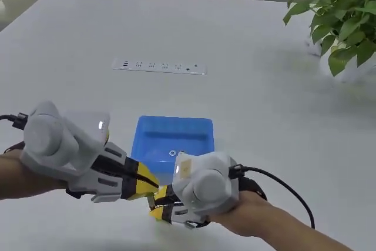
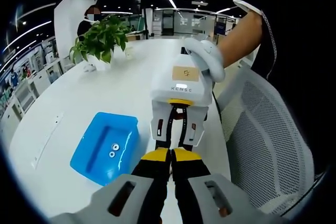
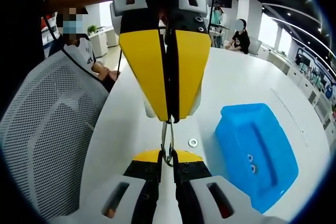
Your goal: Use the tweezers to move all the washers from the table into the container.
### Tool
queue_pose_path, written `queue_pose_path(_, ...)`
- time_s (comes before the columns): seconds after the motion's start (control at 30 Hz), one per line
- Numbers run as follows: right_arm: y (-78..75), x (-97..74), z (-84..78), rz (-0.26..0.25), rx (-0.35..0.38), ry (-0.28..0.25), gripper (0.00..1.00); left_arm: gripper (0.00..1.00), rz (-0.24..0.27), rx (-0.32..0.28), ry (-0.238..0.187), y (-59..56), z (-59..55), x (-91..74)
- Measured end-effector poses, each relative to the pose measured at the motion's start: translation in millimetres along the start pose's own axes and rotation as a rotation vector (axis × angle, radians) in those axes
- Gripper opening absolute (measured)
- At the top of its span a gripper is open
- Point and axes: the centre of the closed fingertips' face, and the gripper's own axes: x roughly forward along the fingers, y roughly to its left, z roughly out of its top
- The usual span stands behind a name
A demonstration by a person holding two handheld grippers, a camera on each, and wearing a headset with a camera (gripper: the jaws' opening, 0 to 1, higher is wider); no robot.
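The tweezers [image 3: 167,140] run straight from one gripper to the other. One end is pinched in the closed left gripper [image 3: 169,118], the other end sits in the nearly closed right gripper [image 3: 167,165]. One washer [image 3: 193,142] lies on the table [image 3: 231,77] just beside them, near the container [image 3: 262,114], which has two more inside.

Blue container [image 1: 174,123], wht table [image 1: 252,104], grn plant [image 1: 343,10], silver-gry tweezers [image 3: 168,137].

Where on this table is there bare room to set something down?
Free: the stretch between power strip and plant, and the table right of the blue container. Crowded: the near edge, where left gripper and right gripper meet on the tweezers, a washer beside them.
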Motion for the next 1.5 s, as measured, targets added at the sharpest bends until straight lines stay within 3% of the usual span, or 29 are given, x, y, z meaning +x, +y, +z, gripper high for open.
queue_pose_path(0.5, -4.4, -13.3, 16.0, -0.015, -0.006, -0.008, 0.1, 0.05, -0.004, 0.01, 0.001, 3.2, 16.0, -14.0)
queue_pose_path(0.77, -13.9, -21.5, 23.3, -0.031, -0.026, -0.013, 0.1, 0.05, -0.003, 0.016, -0.007, 9.0, 25.2, -19.3)
queue_pose_path(1.23, -47.3, -37.4, 37.9, -0.077, -0.042, -0.03, 0.1, 0.05, 0.015, 0.067, -0.017, 37.5, 48.0, -27.8)
queue_pose_path(1.5, -69.9, -43.1, 40.7, -0.099, -0.051, -0.03, 0.1, 0.05, 0.024, 0.084, -0.025, 56.0, 55.4, -28.2)
